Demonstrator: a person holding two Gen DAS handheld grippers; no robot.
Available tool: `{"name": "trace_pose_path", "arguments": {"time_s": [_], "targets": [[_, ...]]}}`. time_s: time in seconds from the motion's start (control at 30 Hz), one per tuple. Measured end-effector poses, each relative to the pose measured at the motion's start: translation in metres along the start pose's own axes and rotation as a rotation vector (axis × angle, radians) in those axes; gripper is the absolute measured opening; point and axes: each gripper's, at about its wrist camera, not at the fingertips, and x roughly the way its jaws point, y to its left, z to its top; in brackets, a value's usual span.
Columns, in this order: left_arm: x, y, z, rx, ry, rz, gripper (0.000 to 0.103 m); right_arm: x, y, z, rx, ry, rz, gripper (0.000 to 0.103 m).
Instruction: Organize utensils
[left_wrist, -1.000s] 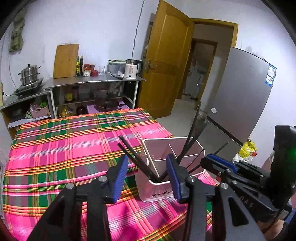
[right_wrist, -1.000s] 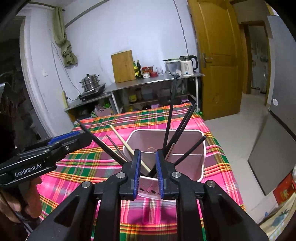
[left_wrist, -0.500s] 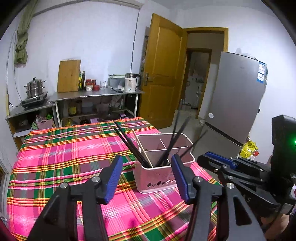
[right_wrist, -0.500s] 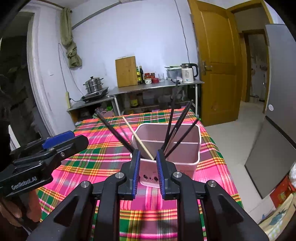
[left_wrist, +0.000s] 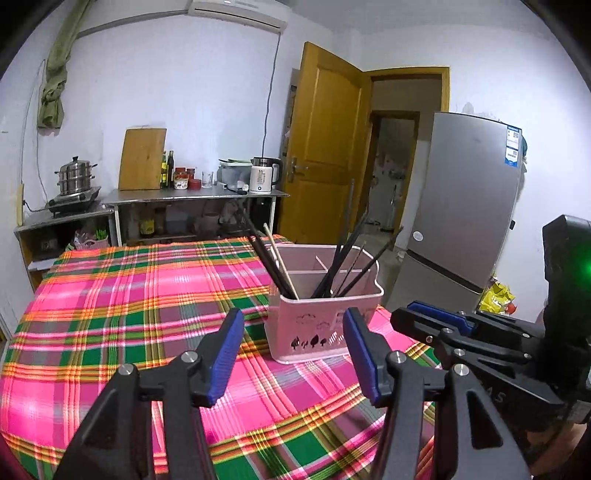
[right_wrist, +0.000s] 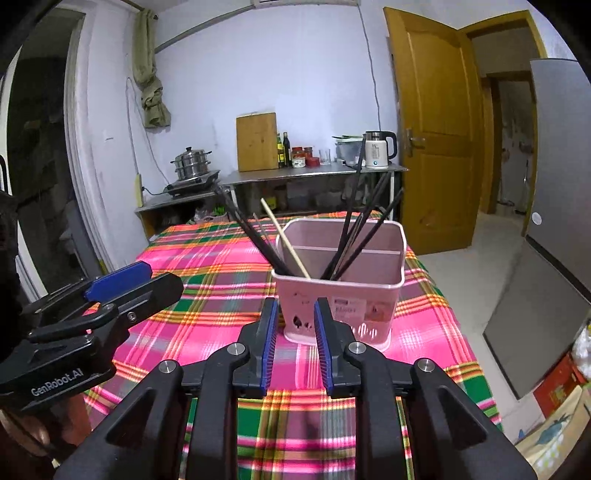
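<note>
A pink plastic utensil holder (left_wrist: 325, 325) (right_wrist: 340, 310) stands on the plaid tablecloth (left_wrist: 129, 317) near the table's right edge. Several black chopsticks (left_wrist: 343, 266) (right_wrist: 354, 236) and one wooden chopstick (left_wrist: 280, 266) (right_wrist: 284, 240) lean in its near compartments. My left gripper (left_wrist: 293, 354) is open and empty, just short of the holder. My right gripper (right_wrist: 295, 343) is open by a narrower gap and empty, in front of the holder; it also shows at the right of the left wrist view (left_wrist: 443, 325).
A steel shelf (left_wrist: 192, 199) with a kettle (left_wrist: 263, 180), bottles, a cutting board and a steamer pot (left_wrist: 75, 177) stands behind the table. A wooden door (left_wrist: 325, 147) and a grey fridge (left_wrist: 465, 206) are to the right. The table's right edge (right_wrist: 454, 325) drops to the floor.
Both grippers have pulled back and away from the holder, which now looks smaller and farther. The right gripper's jaws have opened wider. The chopsticks stay in the holder.
</note>
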Motion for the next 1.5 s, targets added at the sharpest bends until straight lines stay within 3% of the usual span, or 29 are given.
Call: {"name": "trace_pose_path", "arguments": {"time_s": [0.43,1.5], "targets": [[0.005,0.002,-0.03,-0.003,0.039,0.003,0.058,-0.001,-0.006,-0.02,0.005,0.02,-0.031,0.021],[0.005,-0.006,-0.035,0.031,0.055,0.014,0.058,0.0,-0.011,-0.026,0.018,0.027,-0.038,0.021]]}}
